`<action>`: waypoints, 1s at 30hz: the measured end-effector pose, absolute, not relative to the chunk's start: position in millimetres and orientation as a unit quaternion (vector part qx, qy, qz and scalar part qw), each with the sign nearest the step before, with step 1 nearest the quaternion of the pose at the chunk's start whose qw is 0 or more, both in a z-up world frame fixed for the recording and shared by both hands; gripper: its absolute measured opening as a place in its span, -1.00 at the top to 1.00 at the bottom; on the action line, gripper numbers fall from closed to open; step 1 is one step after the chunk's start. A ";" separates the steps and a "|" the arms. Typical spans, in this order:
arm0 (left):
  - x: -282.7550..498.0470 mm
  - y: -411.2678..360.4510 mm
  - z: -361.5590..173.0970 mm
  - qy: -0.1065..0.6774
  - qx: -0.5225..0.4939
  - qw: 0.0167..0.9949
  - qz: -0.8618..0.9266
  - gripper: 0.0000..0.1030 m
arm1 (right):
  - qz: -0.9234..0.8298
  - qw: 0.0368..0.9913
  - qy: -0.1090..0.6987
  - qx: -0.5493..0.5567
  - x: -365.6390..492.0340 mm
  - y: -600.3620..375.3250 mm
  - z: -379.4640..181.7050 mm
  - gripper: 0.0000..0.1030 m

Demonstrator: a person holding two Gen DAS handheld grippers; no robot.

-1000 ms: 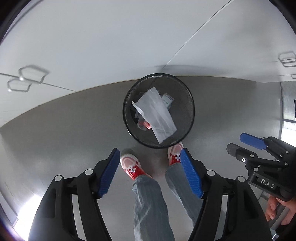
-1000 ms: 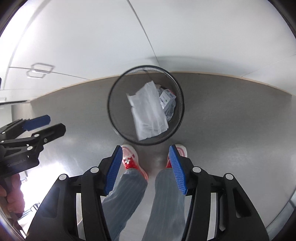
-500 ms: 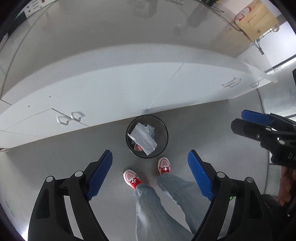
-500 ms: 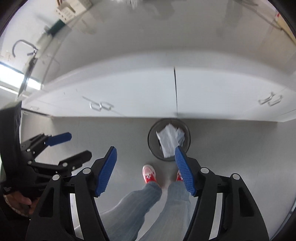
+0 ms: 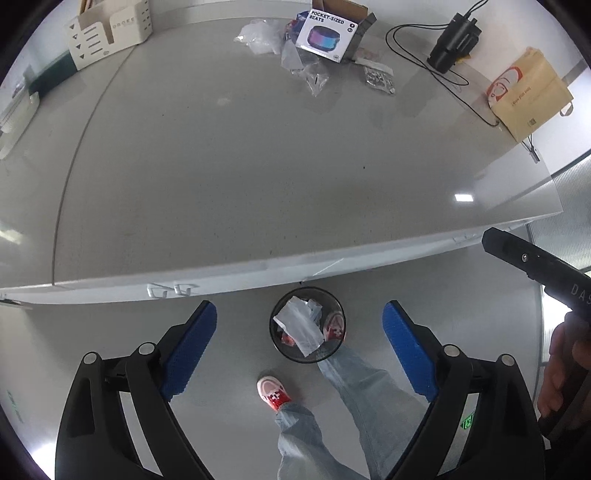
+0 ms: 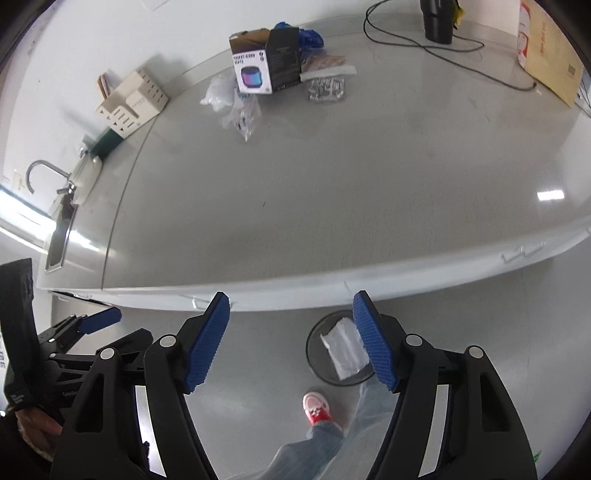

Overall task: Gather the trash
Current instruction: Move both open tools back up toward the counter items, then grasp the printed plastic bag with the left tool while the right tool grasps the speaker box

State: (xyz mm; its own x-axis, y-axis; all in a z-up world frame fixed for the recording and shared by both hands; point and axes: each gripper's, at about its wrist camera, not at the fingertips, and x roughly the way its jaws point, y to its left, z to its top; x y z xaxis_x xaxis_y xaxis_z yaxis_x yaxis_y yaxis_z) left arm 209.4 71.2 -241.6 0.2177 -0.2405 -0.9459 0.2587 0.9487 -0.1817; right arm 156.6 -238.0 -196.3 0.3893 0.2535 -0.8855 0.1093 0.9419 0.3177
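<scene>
Both grippers have risen from over the bin [image 5: 307, 328] to above the worktop [image 5: 258, 177]. Remaining trash [image 5: 306, 72], clear wrappers, lies near its far edge beside the speaker box [image 5: 327, 35]. Left gripper [image 5: 299, 354] and right gripper [image 6: 291, 341] gape wide, empty. Next: reach for a wrapper.

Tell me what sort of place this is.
Probably an office kitchenette or break room: a long grey countertop over white cabinets, a sink with a curved tap at one end, and a mesh wastebasket on the floor.
</scene>
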 end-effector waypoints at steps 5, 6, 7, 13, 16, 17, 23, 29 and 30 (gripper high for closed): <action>254.0 52.0 -231.1 0.611 0.007 0.781 -0.128 -0.74 | 0.074 0.819 0.543 0.169 211.1 -262.4 -194.4 -0.34; 264.3 47.4 -226.5 0.609 0.000 0.783 -0.125 -0.74 | 0.082 0.821 0.539 0.172 224.5 -268.1 -192.2 -0.34; 273.4 42.3 -222.8 0.608 -0.003 0.785 -0.123 -0.74 | 0.089 0.821 0.536 0.172 237.8 -272.7 -190.5 -0.35; 317.8 13.0 -217.7 0.606 0.009 0.790 -0.093 -0.74 | 0.120 0.817 0.542 0.155 296.0 -282.7 -192.4 -0.35; 336.7 8.0 -219.3 0.609 0.009 0.789 -0.078 -0.73 | 0.119 0.811 0.548 0.170 317.3 -283.6 -194.4 -0.35; 345.3 9.0 -221.3 0.611 0.006 0.788 -0.078 -0.73 | 0.119 0.812 0.546 0.170 321.8 -282.8 -192.9 -0.35; 402.2 -3.1 -235.3 0.609 0.036 0.784 -0.113 -0.68 | 0.082 0.835 0.523 0.147 355.2 -279.6 -171.6 -0.35; 440.6 -25.8 -252.7 0.613 0.082 0.770 -0.154 -0.38 | 0.080 0.850 0.511 0.098 399.1 -255.1 -136.5 -0.36; 445.6 -25.8 -257.4 0.620 0.079 0.764 -0.159 -0.31 | 0.075 0.853 0.509 0.086 406.2 -251.6 -132.3 -0.36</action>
